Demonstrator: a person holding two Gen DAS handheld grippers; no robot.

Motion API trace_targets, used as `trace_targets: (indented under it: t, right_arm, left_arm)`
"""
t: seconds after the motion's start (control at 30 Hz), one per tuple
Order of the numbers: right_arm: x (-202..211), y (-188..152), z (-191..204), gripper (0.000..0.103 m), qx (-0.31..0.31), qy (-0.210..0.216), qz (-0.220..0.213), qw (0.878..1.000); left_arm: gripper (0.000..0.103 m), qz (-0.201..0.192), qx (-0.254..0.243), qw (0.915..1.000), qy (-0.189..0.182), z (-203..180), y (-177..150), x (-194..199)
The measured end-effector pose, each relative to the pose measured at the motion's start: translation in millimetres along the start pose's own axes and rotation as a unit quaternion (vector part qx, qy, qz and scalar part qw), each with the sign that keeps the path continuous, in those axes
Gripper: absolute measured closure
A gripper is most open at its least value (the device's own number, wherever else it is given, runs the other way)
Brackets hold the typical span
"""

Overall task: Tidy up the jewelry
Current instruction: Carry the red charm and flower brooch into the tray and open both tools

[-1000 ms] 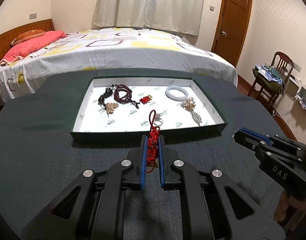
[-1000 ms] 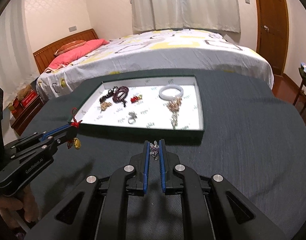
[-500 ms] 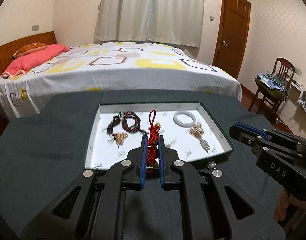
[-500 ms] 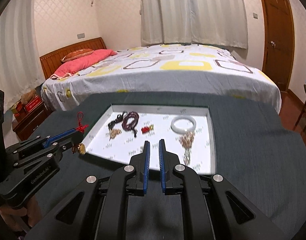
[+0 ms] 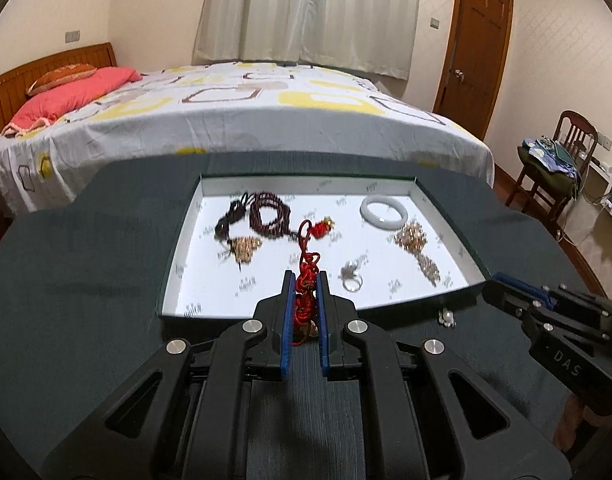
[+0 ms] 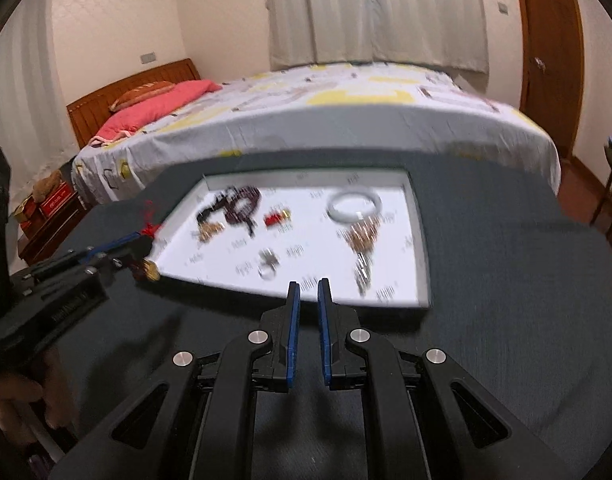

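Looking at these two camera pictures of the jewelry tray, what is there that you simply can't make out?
- Right wrist view: motion blur smears the tray; the silver ring is only a smudge.
- Left wrist view: the red tassel charm is half hidden between the left gripper jaws.
- Left wrist view: the small silvery trinket on the dark tablecloth is too tiny to identify.

Matt dk cloth table [image 5: 86, 292]; glossy white bangle [image 5: 383, 212]; wood headboard [image 5: 10, 84].
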State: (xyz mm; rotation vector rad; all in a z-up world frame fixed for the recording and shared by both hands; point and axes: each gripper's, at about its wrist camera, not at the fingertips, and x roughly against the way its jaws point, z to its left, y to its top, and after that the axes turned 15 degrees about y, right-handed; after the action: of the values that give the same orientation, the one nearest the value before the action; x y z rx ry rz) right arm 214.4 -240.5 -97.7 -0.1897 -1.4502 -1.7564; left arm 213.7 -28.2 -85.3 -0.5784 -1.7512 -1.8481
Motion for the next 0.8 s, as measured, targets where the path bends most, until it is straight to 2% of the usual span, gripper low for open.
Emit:
trace_targets:
  t: [0.17, 0.3, 0.37, 0.4, 0.7, 0.8]
  right_arm:
    - [-6, -24, -18, 0.091, -0.029, -0.007, 0.031, 0.999]
    - [-16, -30, -22, 0.089, -0.039, -0.003, 0.051, 0.998]
    - [-22, -32, -22, 0.063, -0.036, -0.002, 0.056, 0.998]
    - [-25, -31, -21, 0.060, -0.033, -0.005, 0.054, 0.998]
    - [-46, -25, -24, 0.060, -0.024, -0.023, 0.067, 0.997]
    - [-51, -26, -22, 0.065, -0.016, -0.030, 0.074, 0.997]
  left_arm:
    - [0.093, 0.012, 0.000, 0.9999, -0.003, 0, -9, -3]
    - [0.093, 0.012, -0.003, 0.9999, -0.005, -3, -11, -4]
    - [0.093, 0.012, -0.005, 0.9999, -0.005, -3, -11, -4]
    - [0.093, 0.012, -0.006, 0.9999, -0.004, -3, -12, -4]
    - [0.093, 0.017, -0.007, 0.9998, -0.003, -4, -12, -10]
    - [0.093, 0.018, -0.007, 0.9998, -0.002, -3, -12, -11]
